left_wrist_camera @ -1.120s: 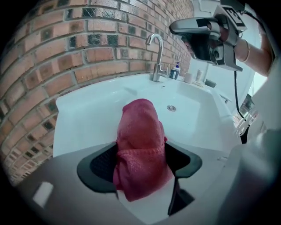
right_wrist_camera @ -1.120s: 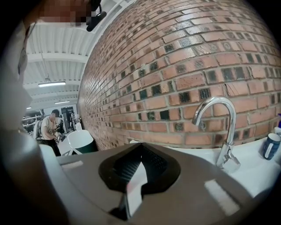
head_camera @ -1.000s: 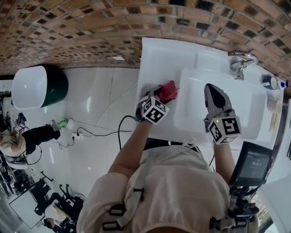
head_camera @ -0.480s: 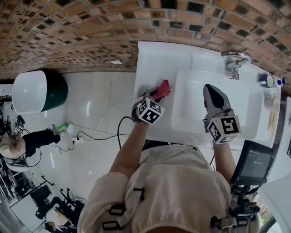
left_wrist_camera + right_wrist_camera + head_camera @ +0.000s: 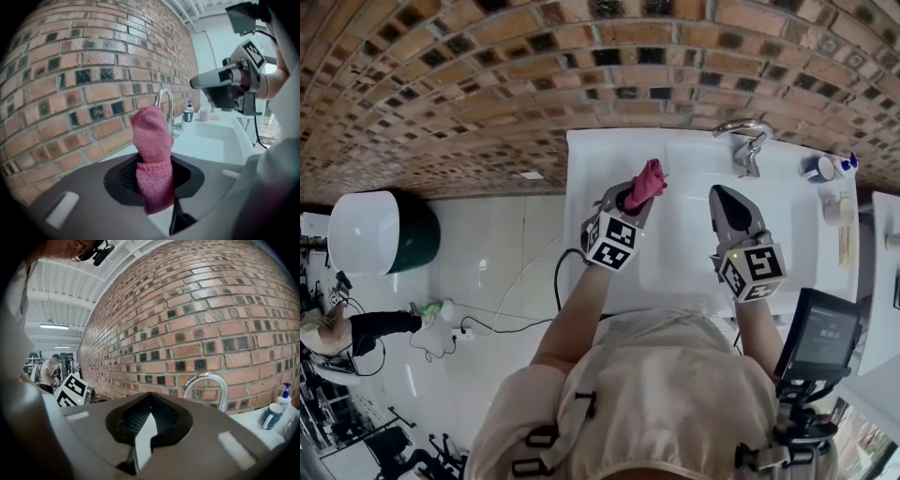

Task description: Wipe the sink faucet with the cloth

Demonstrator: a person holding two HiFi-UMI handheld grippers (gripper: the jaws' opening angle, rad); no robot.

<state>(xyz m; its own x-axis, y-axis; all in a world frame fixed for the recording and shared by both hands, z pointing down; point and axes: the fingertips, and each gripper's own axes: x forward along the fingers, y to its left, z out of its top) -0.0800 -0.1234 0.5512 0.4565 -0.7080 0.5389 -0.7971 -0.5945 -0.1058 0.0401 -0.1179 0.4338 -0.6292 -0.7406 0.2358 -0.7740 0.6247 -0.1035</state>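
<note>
A pink cloth hangs folded from my left gripper, whose jaws have just been closing and now press on it. The cloth sticks up between the jaws in the left gripper view. It is held above the left rim of the white sink. The chrome faucet curves at the back of the basin by the brick wall, apart from the cloth. Over the basin my right gripper is shut with nothing in it and points toward the faucet.
A soap bottle and a cup stand on the counter right of the faucet. The brick wall runs behind the sink. A white bin and cables lie on the floor to the left.
The left gripper closed on the cloth lying on the sink's left rim and lifted it up toward the wall. The right gripper rose slightly toward the faucet.
</note>
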